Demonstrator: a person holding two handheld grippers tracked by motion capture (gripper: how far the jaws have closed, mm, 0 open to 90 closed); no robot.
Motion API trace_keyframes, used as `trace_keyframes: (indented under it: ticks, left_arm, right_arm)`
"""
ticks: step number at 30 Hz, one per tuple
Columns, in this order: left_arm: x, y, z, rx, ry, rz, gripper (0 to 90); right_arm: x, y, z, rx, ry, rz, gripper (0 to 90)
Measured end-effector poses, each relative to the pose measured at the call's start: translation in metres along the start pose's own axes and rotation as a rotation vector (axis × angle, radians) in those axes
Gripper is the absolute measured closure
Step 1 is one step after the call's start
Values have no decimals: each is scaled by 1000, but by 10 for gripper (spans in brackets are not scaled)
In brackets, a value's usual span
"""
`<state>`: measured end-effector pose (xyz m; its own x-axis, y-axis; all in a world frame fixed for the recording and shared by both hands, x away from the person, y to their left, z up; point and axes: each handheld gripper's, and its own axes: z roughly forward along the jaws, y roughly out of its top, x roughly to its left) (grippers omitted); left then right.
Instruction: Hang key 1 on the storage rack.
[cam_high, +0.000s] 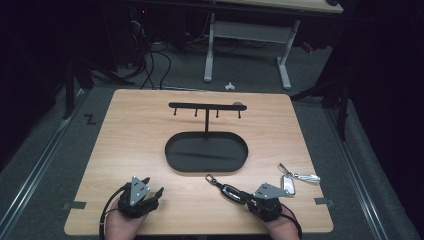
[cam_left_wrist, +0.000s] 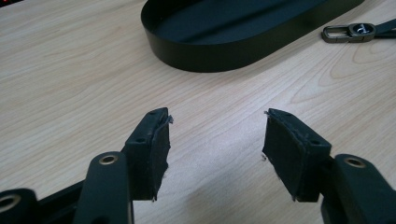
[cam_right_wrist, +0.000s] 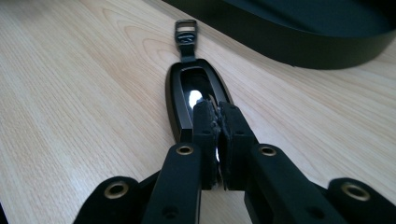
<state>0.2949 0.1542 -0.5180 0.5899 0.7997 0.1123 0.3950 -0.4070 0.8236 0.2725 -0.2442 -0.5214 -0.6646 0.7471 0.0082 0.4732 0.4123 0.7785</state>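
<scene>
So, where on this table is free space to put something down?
The wood left of the black oval tray is bare up to the table's left edge, and so is the right side behind the silver keychain. It is crowded near the front right, around the black key fob and the right gripper.

The high view looks forward and down on the whole light wooden table (cam_high: 150, 130). Each gripper view skims low, probably just above it; both share the black oval metal tray (cam_left_wrist: 196, 56).
</scene>
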Motion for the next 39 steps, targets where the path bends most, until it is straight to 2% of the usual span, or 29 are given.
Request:
trace_keyframes:
  ticks: [3, 10, 16, 21, 25, 28, 29, 33, 35, 39]
  left_arm:
    - [-2, 4, 4, -6, -13, 1, 411]
    - [-9, 15, 16, -21, -41, 23, 410]
    - [-16, 22, 23, -31, -55, 43, 409]
    - [-16, 22, 24, -27, -53, 44, 406]
    - [-13, 19, 21, -25, -45, 37, 405]
    - [-9, 14, 16, -20, -34, 26, 404]
    - [-8, 12, 14, -21, -29, 19, 404]
    - [-2, 4, 4, -12, -7, 6, 404]
    - [1, 1, 0, -13, 4, -9, 404]
    - [6, -4, -7, -13, 21, -26, 404]
  right_arm:
    - [-3, -4, -5, -3, -14, 5, 861]
    - [-14, -22, -27, -3, -81, 58, 862]
    - [-21, -34, -43, 1, -108, 100, 862]
    - [-24, -37, -49, 6, -106, 115, 833]
    - [-21, -30, -46, -11, -88, 103, 749]
    - [-17, -22, -39, -22, -74, 83, 627]
    - [-14, -17, -33, -30, -55, 78, 563]
    - [-10, -9, -23, -27, -35, 60, 510]
    - [-7, -3, -13, -13, -17, 36, 521]
    - [-5, 1, -5, 6, -10, 15, 550]
